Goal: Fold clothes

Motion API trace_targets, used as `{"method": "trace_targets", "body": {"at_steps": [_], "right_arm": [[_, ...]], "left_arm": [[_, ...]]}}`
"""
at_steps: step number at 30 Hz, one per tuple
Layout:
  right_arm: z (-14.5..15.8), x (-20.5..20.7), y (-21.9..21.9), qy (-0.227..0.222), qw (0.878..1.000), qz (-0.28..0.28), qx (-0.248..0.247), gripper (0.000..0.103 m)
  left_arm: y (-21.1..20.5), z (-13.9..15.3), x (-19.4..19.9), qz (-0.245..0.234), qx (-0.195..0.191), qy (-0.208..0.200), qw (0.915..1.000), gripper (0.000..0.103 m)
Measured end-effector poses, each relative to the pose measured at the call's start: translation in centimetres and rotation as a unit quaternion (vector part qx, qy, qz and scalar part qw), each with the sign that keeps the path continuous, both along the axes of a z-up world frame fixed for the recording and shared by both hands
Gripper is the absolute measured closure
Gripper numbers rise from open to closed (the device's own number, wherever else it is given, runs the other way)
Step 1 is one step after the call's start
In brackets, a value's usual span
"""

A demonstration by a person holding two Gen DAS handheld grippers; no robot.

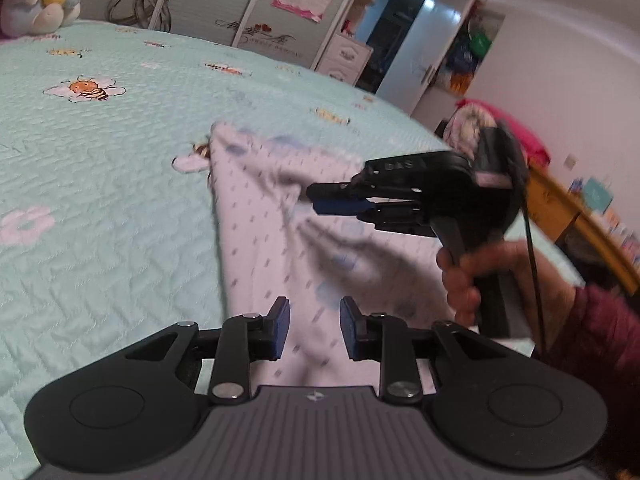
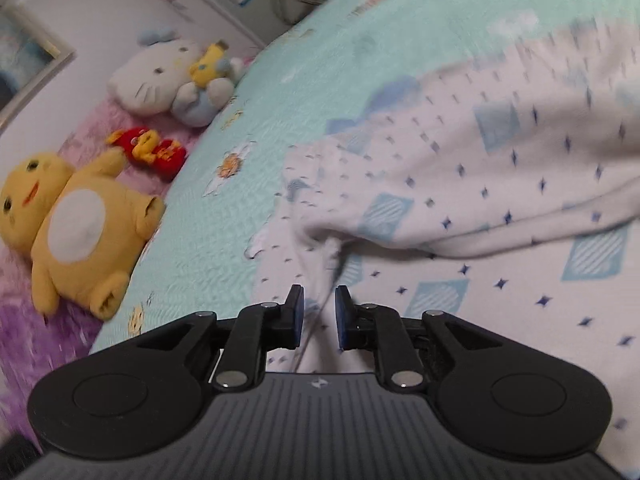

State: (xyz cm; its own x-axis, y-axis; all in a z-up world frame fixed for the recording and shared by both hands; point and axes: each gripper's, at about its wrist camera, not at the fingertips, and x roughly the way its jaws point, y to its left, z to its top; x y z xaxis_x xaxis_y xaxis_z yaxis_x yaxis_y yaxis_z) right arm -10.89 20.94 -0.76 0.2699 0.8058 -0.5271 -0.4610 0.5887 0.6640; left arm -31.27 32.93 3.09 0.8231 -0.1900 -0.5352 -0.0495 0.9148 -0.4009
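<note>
A white garment with small blue diamonds and pale blue squares lies partly lifted on a mint quilted bedspread. My left gripper sits at its near end, fingers a narrow gap apart with cloth bunched between them. My right gripper, held by a hand, pinches the cloth further right, and creases radiate from its tip. In the right wrist view the right gripper has a fold of the garment running between its pads, and a raised layer of cloth hangs over the lower one.
Plush toys lie at the head of the bed: a yellow one, a white cat and a small red one. A wardrobe stands behind the bed. A wooden rail runs along the right side.
</note>
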Motion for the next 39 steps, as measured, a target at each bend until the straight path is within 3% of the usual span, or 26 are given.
{"method": "trace_targets", "body": {"at_steps": [1,4,7,8,18,26,29,31,35,38,39], "right_arm": [[1.0,-0.2,0.0,-0.019,1.0,0.004,0.004,0.085],[3.5,0.9,1.5,-0.069,0.998,0.014,0.005,0.085],[5.2,3.2,5.0,-0.146,0.988,0.038,-0.037,0.084],[5.1,3.9,6.2,-0.151,0.986,0.049,-0.049,0.081],[4.0,11.0,17.7,-0.193,0.955,0.16,-0.156,0.073],[2.7,11.6,20.2,-0.185,0.934,0.21,-0.222,0.074],[3.2,12.0,19.9,-0.189,0.937,0.206,-0.211,0.073],[3.4,12.5,19.7,-0.183,0.94,0.209,-0.2,0.066],[2.9,12.6,19.9,-0.177,0.929,0.236,-0.225,0.065],[3.1,12.3,19.6,-0.186,0.926,0.243,-0.222,0.071],[3.1,12.2,19.6,-0.189,0.926,0.243,-0.22,0.091]], "left_arm": [[0.1,0.3,0.4,0.002,-0.007,-0.001,1.0,0.071],[-0.2,0.0,2.1,0.021,0.022,0.012,0.9995,0.069],[-0.1,-1.3,2.7,0.038,0.042,0.021,0.9982,0.068],[-0.1,-1.6,2.6,0.038,0.043,0.021,0.9981,0.068],[-0.7,-2.9,1.6,0.057,0.06,0.013,0.9965,0.065],[-1.1,-3.3,0.9,0.083,0.066,0.01,0.9943,0.065],[-1.2,-3.3,0.8,0.086,0.07,0.009,0.9938,0.065],[-0.9,-3.4,0.7,0.087,0.06,0.009,0.9943,0.065],[-1.0,-3.5,0.7,0.088,0.064,0.008,0.994,0.065],[-1.0,-3.5,0.7,0.088,0.065,0.008,0.9939,0.065],[-1.0,-3.5,0.7,0.089,0.065,0.008,0.9939,0.065]]}}
